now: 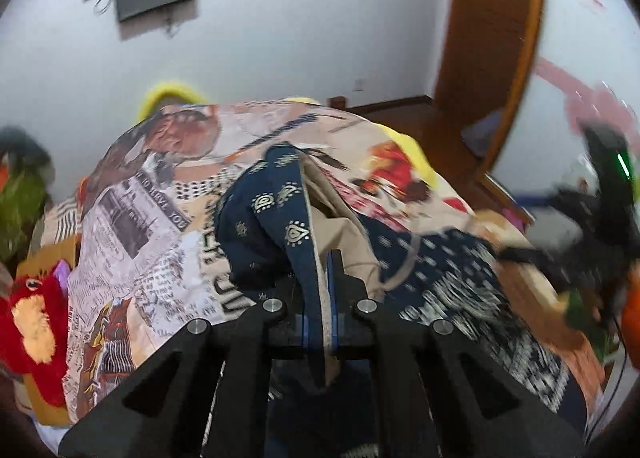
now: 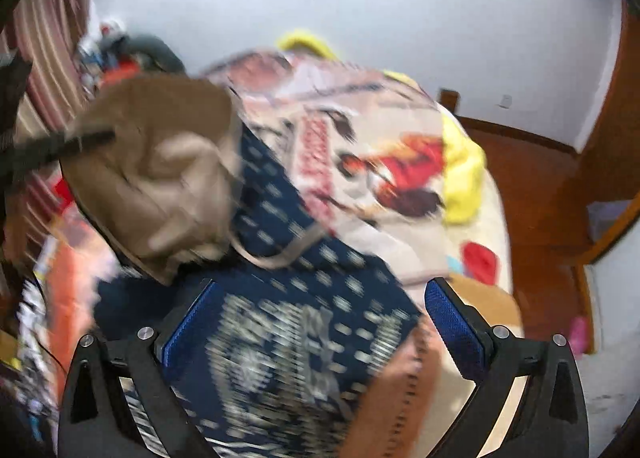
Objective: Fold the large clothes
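Note:
A large navy garment with a pale printed pattern and a tan lining lies on the bed. My left gripper is shut on a fold of it and lifts that fold. In the right wrist view the garment spreads below my right gripper, which is open and empty just above the cloth. The raised tan-lined fold hangs at upper left, held by the other gripper, which shows blurred.
A newspaper-print bedspread covers the bed. A yellow pillow lies at its far side. A red plush toy and a green one sit at the left. Wooden floor and door frame are on the right.

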{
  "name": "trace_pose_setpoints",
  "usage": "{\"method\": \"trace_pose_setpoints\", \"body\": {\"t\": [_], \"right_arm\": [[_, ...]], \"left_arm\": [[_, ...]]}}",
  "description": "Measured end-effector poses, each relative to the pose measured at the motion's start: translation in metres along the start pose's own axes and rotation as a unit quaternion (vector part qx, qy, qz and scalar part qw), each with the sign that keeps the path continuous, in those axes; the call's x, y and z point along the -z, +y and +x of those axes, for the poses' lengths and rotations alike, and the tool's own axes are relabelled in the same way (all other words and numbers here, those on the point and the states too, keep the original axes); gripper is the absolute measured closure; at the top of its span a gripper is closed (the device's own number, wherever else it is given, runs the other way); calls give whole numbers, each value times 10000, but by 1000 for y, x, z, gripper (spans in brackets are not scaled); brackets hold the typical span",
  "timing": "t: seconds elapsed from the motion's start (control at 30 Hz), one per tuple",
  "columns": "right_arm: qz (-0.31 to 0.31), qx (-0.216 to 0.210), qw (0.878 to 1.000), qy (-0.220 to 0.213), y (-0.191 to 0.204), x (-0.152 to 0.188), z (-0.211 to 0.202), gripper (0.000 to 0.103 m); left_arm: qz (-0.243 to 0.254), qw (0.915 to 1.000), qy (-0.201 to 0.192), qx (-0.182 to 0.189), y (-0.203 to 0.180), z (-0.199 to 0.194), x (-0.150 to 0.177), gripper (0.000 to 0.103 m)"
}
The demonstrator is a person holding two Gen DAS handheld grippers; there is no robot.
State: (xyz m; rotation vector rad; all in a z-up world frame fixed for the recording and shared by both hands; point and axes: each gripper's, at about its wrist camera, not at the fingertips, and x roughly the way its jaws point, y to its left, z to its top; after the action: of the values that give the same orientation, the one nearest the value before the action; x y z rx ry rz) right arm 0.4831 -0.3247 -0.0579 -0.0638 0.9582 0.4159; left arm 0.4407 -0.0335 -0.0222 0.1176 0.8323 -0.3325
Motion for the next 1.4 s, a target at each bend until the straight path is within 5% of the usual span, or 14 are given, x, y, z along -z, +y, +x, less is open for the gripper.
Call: {"method": "trace_pose_setpoints", "body": {"t": [0.13,0.3,0.47,0.57,0.77,0.83,1.0,1.23,1.4], "right_arm": [[125,-376,9991,-145,18,-28,8,1],[345,-816,9953,392,42,-50,55,1],[196,-600,9944,844,69,-69,125,5],[-46,-567,9928,1050,85,-73,157,19],[-686,-206,9895,1252,107,-63,194,68],[-660,-158,9923,1038,105,-58,188,81],[-365,-334,9971,582,84,-53,147,94],[-160,-564,9982,130,62,-25,66,95],[-14,-886,9957,280,57,27,20,96]], "left_arm": [[-19,9995,214,222,-16,-7,25,97],[-390,9968,521,461,-12,2,53,97],[-785,9926,703,608,12,16,70,97],[-951,9902,748,695,24,23,76,97],[-978,9900,779,654,34,28,81,97],[-968,9903,769,638,35,27,82,97],[-781,9930,726,510,25,13,83,97],[-444,9961,742,178,3,-11,94,97],[-495,9945,910,-134,-3,-15,113,97]]}}
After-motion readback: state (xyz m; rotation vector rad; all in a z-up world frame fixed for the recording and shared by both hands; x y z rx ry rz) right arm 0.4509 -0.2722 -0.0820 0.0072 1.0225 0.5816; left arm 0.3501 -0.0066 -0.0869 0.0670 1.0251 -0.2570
